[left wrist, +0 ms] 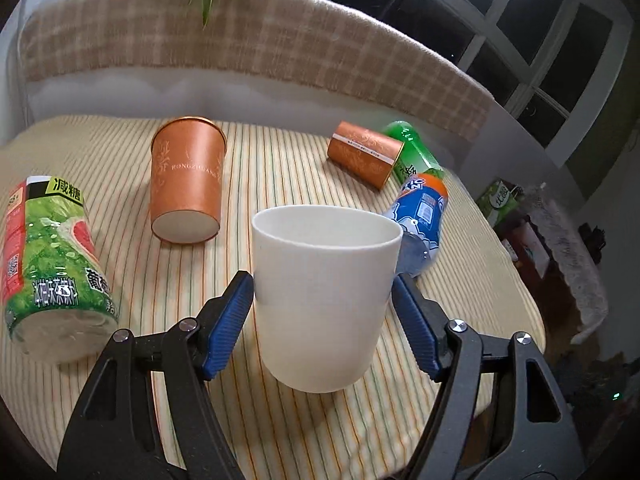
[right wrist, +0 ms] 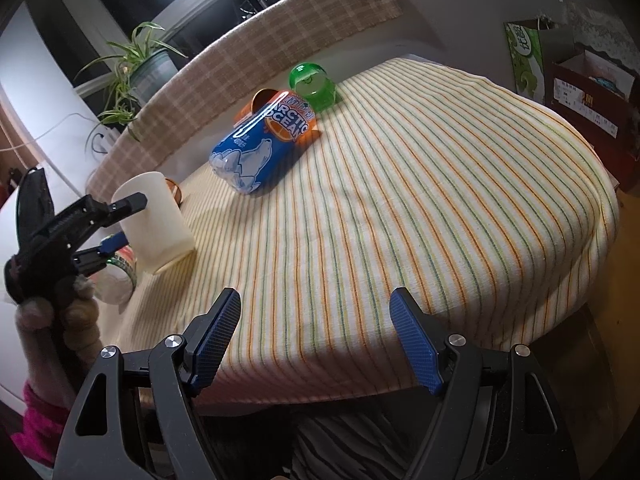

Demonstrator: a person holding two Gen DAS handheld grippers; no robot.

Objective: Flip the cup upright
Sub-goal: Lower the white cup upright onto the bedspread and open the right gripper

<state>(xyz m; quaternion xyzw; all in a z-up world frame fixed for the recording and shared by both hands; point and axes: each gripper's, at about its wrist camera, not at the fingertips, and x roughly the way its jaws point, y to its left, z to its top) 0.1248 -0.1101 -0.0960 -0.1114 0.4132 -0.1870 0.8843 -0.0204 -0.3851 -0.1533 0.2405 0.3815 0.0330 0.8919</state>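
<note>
While you straddle the white cup (left wrist: 326, 296), upright at frame centre on the tabletop (right wrist: 400, 208), left gripper (left wrist: 323, 286) jaws stand spread beside its walls, apparently releasing; right gripper (right wrist: 316, 320) jaws spread, empty.

Orange cup (left wrist: 186, 184) left, blue bottle (left wrist: 420, 220) right crowd white cup (left wrist: 324, 296).

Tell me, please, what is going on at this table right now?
A person holds a claw in each hand. The left claw brackets an upright white cup on the striped tablecloth; whether it grips is unclear. The right claw hangs open and empty. Orange cups and bottles lie around.
</note>
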